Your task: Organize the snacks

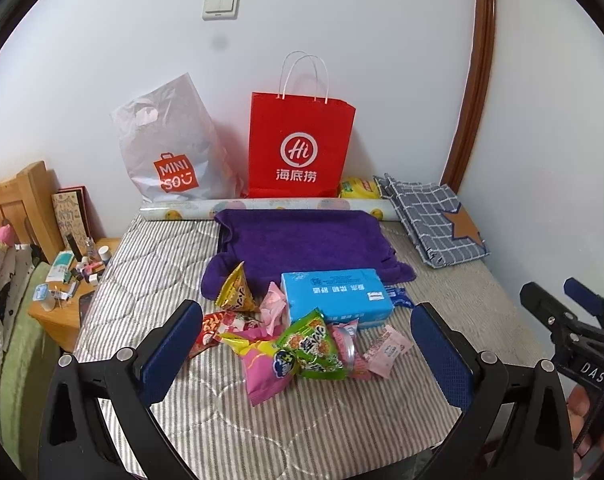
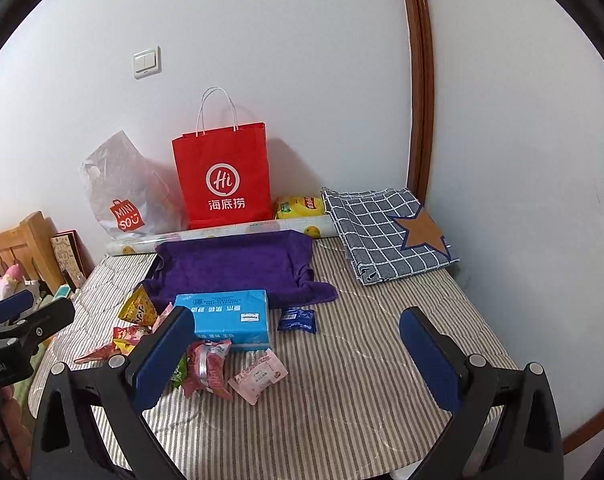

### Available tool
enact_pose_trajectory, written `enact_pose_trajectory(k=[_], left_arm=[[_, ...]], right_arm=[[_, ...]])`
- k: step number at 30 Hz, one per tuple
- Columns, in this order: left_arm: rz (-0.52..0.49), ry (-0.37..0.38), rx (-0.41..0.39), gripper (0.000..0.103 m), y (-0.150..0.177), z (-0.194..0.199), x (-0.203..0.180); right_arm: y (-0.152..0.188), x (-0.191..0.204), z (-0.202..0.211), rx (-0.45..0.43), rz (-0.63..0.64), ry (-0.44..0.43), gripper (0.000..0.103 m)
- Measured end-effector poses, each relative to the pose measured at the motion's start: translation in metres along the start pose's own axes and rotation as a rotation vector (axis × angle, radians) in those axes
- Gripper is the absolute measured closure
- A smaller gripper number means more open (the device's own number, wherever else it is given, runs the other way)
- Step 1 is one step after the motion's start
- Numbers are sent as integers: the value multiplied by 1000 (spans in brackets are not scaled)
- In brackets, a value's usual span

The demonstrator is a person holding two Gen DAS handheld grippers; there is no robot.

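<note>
My left gripper (image 1: pixel 302 356) and right gripper (image 2: pixel 297 364) both have fingers wide apart and empty. The snacks (image 1: pixel 302 344), crinkled bright packets in green, pink and yellow, lie heaped between my left fingers, touching the blue box (image 1: pixel 336 294) beyond them.

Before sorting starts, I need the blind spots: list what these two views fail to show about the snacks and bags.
- Red paper bag and grey plastic bag: contents hidden by their own walls, both views.
- Green snack pack: mostly behind a gripper finger in the right wrist view.
- Yellow pack: partly hidden by the patterned roll, left wrist view.
- Blue box: print too small to read.
- Nightstand items: too small to identify.
</note>
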State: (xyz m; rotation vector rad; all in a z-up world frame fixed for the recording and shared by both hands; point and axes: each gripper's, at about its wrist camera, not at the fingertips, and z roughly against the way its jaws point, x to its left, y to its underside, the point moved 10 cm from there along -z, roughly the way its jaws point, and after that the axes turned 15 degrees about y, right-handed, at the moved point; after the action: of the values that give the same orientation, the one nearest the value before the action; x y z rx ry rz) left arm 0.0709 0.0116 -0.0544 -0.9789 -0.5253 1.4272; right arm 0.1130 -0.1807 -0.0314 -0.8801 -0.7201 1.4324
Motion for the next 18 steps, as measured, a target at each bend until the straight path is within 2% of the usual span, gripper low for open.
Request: enact_pose_trajectory(k=[5,12,18], left_arm=[[-9,-19,13,0,3,-4,4],[15,-4,35,0,10,-17,16],[47,-36,54,0,22,-34,40]], right_arm=[[2,-1,-3,-15,-12,0,0],[9,8,-18,-24,10,16,0],[31,19,-50,43,39,11,0]])
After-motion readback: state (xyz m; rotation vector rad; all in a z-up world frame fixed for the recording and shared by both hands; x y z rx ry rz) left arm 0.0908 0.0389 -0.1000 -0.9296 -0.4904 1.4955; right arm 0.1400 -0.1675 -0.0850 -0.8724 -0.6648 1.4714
